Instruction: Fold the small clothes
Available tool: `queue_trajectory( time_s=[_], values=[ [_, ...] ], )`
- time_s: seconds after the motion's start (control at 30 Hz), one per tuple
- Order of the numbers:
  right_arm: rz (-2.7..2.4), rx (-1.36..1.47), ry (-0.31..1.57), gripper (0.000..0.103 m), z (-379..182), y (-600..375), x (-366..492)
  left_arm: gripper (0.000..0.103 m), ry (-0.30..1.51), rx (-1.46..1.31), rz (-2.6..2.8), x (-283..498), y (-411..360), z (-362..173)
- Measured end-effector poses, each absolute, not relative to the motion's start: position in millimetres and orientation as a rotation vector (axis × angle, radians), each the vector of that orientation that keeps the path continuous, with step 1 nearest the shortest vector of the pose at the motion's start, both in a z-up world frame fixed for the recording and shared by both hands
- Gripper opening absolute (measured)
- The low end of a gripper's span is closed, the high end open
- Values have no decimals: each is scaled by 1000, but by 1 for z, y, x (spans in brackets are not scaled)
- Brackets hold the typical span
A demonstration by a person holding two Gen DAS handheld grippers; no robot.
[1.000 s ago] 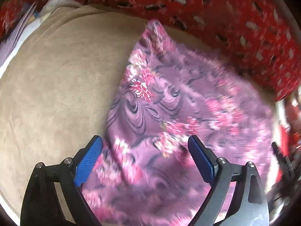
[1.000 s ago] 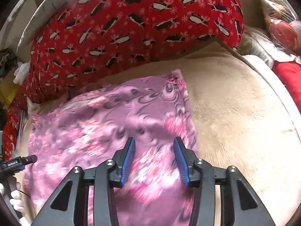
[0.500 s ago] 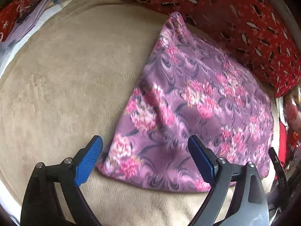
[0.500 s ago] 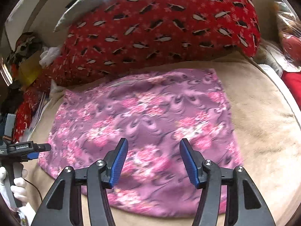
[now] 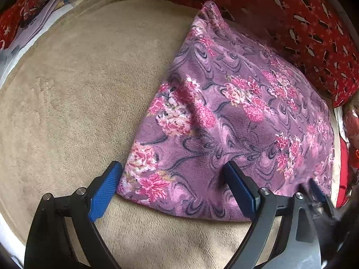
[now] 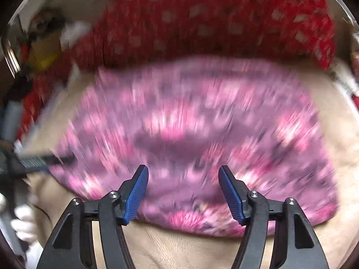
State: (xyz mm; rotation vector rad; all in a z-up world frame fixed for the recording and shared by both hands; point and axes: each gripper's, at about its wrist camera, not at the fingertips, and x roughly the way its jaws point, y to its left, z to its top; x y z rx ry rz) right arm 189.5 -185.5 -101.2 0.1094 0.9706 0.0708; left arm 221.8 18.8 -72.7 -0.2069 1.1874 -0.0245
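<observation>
A purple fleece garment with pink flowers (image 5: 235, 116) lies folded flat on a beige plush blanket (image 5: 78, 94). My left gripper (image 5: 172, 179) is open and empty, its blue pads on either side of the garment's near left corner. My right gripper (image 6: 182, 183) is open and empty, over the garment's near edge (image 6: 190, 134). The right wrist view is blurred by motion. The right gripper's fingers show at the lower right of the left wrist view (image 5: 314, 190).
A red pillow with a penguin print (image 5: 303, 22) lies along the far edge of the garment, also blurred in the right wrist view (image 6: 213, 22). Papers (image 5: 33, 29) lie at the far left. The left gripper's body (image 6: 27, 161) and a white glove (image 6: 22, 224) show at left.
The garment was laid down flat on the blanket. My right gripper opened wider and both grippers pulled back toward the garment's near edge. The right gripper is moving fast now.
</observation>
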Motion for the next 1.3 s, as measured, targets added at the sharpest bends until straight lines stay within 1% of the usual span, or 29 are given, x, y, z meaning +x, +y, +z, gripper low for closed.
queue_trajectory(
  time_s=[0.03,0.07,0.17,0.2,0.3,0.47,0.53,0.57,0.67,0.73,0.83,0.97,1.13,1.3],
  values=[
    [62,82,962,69,-106,-182,188,93,1188,-204,-26,227,13,-75],
    [59,40,908,71,-103,-176,182,93,1188,-206,-31,228,13,-75],
    [64,44,929,70,-97,-178,184,93,1191,-243,-62,230,19,-71],
    [80,92,925,69,-92,-189,187,93,1186,-274,-79,230,24,-68],
    [-5,218,862,71,-80,-230,187,93,1159,-364,-111,239,42,-54],
    [-197,427,820,71,-75,-324,192,93,1133,-353,-93,271,45,-37],
    [-217,469,849,70,-84,-343,193,93,1143,-318,-75,283,38,-41],
    [-195,473,896,70,-93,-348,198,93,1171,-271,-43,293,29,-49],
    [-187,376,881,70,-92,-337,200,93,1238,-211,-9,304,22,-69],
    [-197,332,866,69,-87,-330,196,93,1226,-245,-26,303,26,-65],
    [-166,347,811,72,-79,-325,190,93,1219,-336,-98,301,41,-56],
    [-115,305,802,72,-75,-308,183,93,1218,-399,-125,297,63,-50],
    [-82,282,811,71,-79,-290,197,93,1218,-519,-152,310,83,-46],
    [-74,277,825,73,-88,-288,206,93,1321,-476,-205,327,54,-64]
  ],
)
